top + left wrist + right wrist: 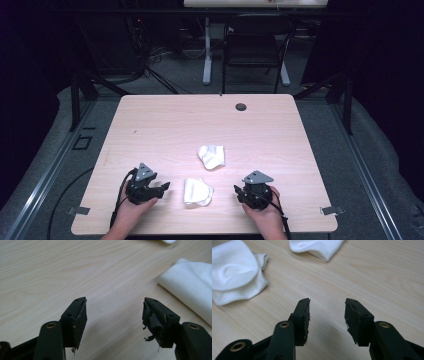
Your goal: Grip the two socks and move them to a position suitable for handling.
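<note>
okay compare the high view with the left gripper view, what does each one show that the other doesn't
High view alone: the whole table with its grommet hole, both hands with both grippers, the left and the right, a chair behind, and the far sock whole. Left gripper view alone: the left gripper close up, jaws open over bare wood, with frayed pads. Both share the wooden tabletop and the near sock, lying flat, touched by neither gripper.

The table point(210, 125) was lit evenly from above, while everything around it fell into deep darkness. Soft shadows lay on the table just under the jaws. Near the table's edges the white cloths point(190, 287) looked slightly soft and overexposed.
</note>
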A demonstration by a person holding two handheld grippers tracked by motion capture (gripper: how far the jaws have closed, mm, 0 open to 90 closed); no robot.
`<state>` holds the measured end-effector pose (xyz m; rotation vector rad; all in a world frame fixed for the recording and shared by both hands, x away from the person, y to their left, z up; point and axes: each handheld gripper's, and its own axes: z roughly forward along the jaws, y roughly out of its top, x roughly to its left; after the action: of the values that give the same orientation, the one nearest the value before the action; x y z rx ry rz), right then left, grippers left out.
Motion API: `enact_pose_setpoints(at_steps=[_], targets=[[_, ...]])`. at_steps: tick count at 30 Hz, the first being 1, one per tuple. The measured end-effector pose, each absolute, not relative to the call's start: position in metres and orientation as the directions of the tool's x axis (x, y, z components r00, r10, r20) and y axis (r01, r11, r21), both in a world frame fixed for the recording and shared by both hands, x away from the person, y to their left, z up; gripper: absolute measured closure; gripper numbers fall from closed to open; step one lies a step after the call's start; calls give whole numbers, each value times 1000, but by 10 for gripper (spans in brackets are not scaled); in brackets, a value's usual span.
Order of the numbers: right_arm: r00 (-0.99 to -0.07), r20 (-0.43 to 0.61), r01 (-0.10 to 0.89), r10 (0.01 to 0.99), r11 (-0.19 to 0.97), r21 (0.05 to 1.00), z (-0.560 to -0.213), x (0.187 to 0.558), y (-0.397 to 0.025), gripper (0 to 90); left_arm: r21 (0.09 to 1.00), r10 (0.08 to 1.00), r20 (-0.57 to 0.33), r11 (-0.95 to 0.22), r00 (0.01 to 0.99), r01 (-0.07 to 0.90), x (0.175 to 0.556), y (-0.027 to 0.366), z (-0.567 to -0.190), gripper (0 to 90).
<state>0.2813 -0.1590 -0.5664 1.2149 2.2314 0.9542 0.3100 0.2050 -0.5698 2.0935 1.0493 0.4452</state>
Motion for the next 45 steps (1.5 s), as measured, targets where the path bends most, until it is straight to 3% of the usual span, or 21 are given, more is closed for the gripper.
enact_pose_setpoints(at_steps=[5, 11, 16, 28, 39, 45], targets=[[-532, -96, 522, 841, 415, 745, -563, 274, -152, 539, 753, 772, -10, -413, 635, 513, 305, 202, -568, 392], [-547, -43, 545, 836, 394, 740, -564, 274, -150, 554, 757, 760, 27, -440, 649, 483, 302, 197, -569, 388], [-555, -35, 553, 831, 400, 730, -565, 273, -146, 556, 774, 755, -24, -401, 655, 490, 298, 193, -565, 408], [-596, 26, 542, 803, 378, 751, -561, 270, -134, 684, 774, 716, -40, -419, 697, 474, 287, 170, -561, 517], [-647, 57, 533, 761, 398, 747, -555, 273, -115, 862, 775, 664, -58, -440, 745, 453, 283, 144, -558, 611], [-668, 96, 543, 738, 396, 741, -553, 287, -100, 881, 777, 646, -50, -454, 762, 436, 282, 124, -554, 595]])
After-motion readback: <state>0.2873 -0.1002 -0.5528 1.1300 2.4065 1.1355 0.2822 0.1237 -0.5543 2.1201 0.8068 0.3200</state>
